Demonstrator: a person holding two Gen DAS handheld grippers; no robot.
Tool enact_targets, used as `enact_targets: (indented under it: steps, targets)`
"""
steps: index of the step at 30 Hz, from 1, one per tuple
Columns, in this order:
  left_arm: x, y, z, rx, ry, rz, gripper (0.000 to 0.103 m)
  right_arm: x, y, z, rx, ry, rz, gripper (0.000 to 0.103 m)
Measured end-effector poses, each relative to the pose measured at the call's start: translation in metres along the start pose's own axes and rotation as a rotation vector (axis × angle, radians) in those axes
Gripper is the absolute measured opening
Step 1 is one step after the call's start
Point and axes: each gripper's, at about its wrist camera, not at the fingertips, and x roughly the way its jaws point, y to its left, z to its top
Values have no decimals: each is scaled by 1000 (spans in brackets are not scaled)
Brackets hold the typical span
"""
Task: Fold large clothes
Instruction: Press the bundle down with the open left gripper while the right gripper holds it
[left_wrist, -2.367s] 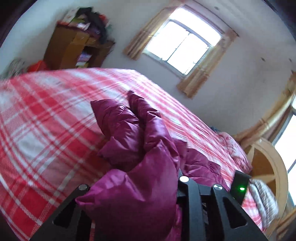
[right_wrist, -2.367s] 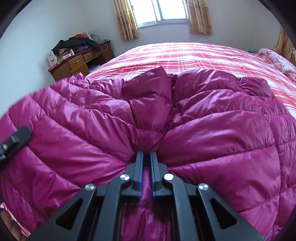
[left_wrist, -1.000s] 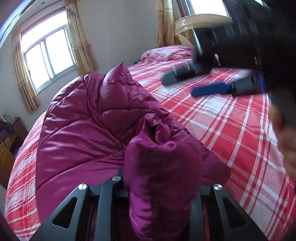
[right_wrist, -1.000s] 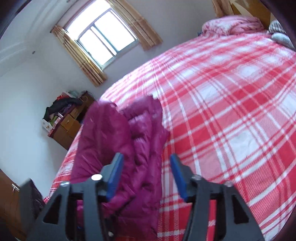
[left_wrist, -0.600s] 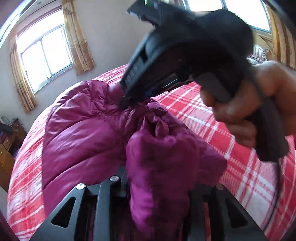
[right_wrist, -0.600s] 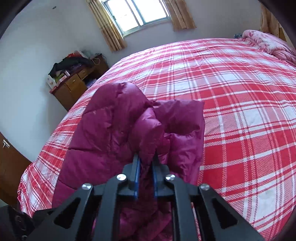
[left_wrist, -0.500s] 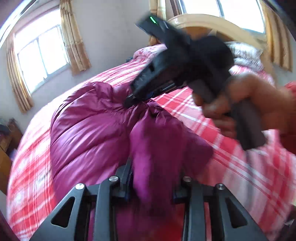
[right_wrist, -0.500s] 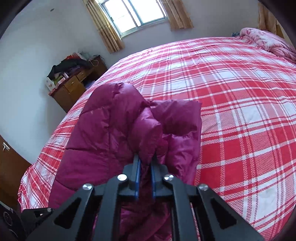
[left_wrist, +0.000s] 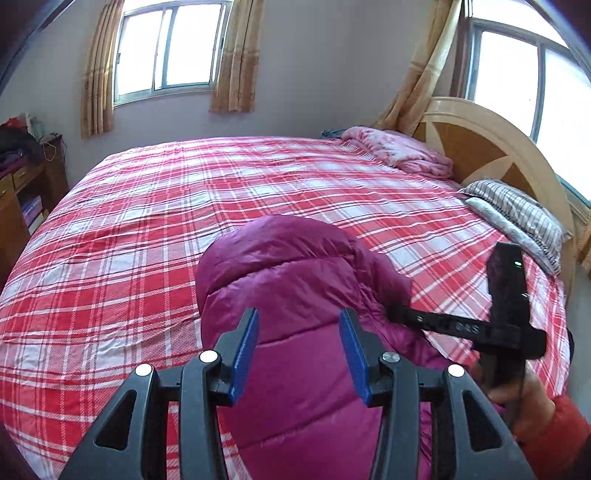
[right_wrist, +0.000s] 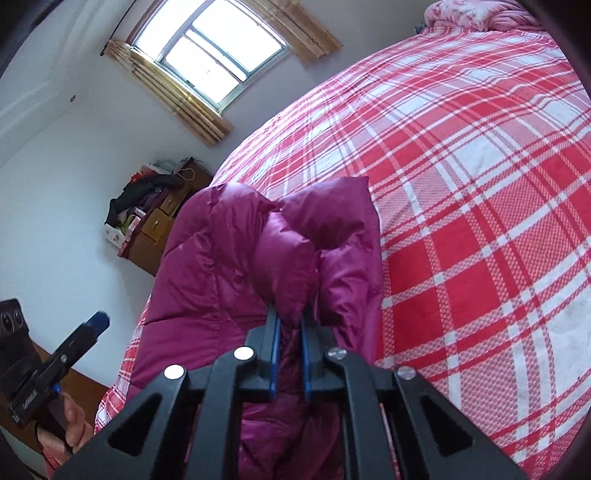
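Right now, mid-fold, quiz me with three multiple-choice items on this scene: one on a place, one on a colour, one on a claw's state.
1. Where does the jacket lie?
A. on the plaid bed cover
B. on the wooden dresser
C. over the headboard

2. What colour is the jacket?
A. navy blue
B. magenta purple
C. grey striped

3. How does the right claw stand?
A. wide open above the bed
B. shut on nothing
C. shut on a fold of the jacket

Answers:
1 A: the jacket rests on the red and white plaid bed cover, away from the headboard.
2 B: its quilted fabric is magenta purple in both views.
3 C: the blue pads pinch a bunched fold, while the left claw is open, its jaws having just been opening, clear of the fabric.
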Motion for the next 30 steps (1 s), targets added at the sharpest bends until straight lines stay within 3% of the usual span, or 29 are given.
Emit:
enact_targets:
  steps: [6, 13, 21, 30]
  targets:
    - [60, -21, -7, 10, 124, 135, 46, -4, -6, -2, -8, -9, -46, 11]
    - [79, -35, -10, 68, 149, 230, 51, -1, -20, -7, 7, -2, -60, 9]
    - [98, -36, -20, 86, 126, 247, 61, 5, -26, -8, 18, 11, -67, 9]
    - [113, -39, -23, 100, 135, 267, 63, 6, -19, -12, -17, 14, -136, 9]
